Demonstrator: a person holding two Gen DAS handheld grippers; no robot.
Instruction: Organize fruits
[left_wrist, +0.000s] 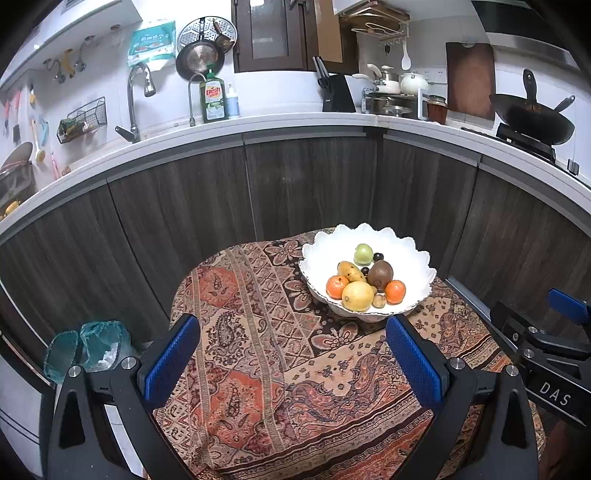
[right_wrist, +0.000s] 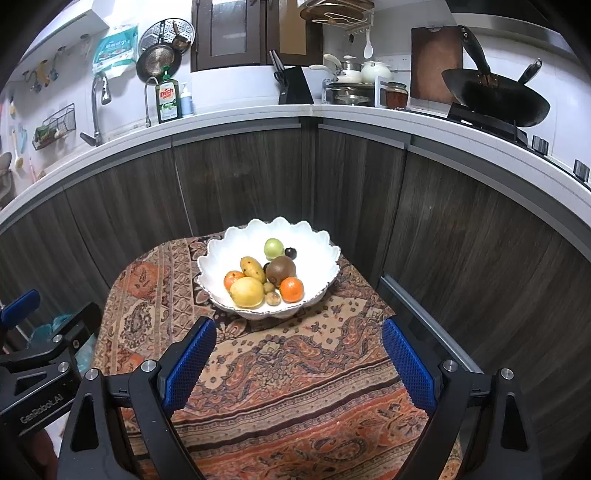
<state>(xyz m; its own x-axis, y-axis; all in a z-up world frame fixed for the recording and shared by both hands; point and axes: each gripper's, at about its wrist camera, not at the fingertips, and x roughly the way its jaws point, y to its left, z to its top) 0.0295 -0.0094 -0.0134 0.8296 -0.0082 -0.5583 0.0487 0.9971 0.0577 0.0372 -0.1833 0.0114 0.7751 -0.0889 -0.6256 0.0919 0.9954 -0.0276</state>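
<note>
mango lies slanted in bowl.

one white bowl held two oranges, one lemon, one kiwi, one green apple, one spotted mango, two dark grapes and two small brown fruits.

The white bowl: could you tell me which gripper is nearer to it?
Right, slightly. The right gripper faces the bowl almost straight on. The left gripper sits further left, with the bowl ahead towards its right finger. Both are open, short of it.
</note>
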